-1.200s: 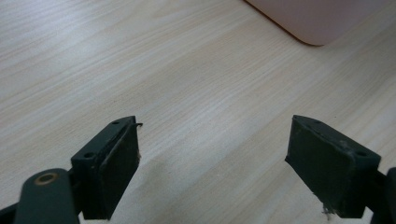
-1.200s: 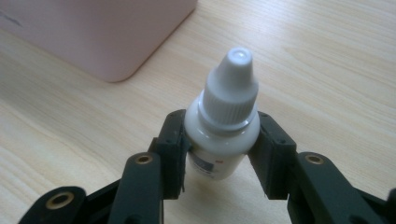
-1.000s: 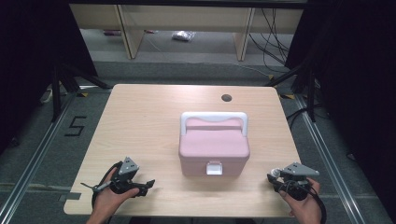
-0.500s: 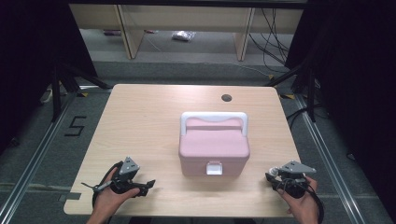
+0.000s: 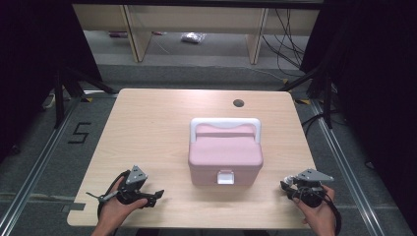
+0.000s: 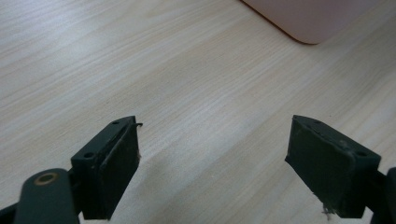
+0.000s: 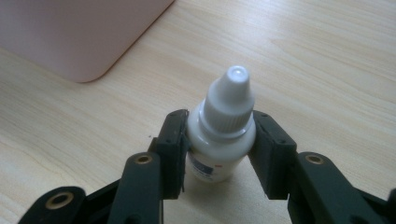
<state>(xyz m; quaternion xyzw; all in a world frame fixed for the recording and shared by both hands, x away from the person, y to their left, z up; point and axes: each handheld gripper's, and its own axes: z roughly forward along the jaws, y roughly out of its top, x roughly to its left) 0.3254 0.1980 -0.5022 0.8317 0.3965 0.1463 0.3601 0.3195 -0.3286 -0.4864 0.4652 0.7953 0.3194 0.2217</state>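
We hold the small white dropper bottle (image 7: 219,135) clamped in our right gripper (image 7: 219,140) beside the pink box (image 5: 225,156); our left gripper (image 6: 212,154) rests, jaws apart and empty. Next, we judge, that free gripper must undo the white latch (image 5: 225,177); the lid is shut.

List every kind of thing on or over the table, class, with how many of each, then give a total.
Pink box with a white handle: 1
White dropper bottle, held in the right tongs: 1
Hand-held tongs, left and right: 2
Total: 4
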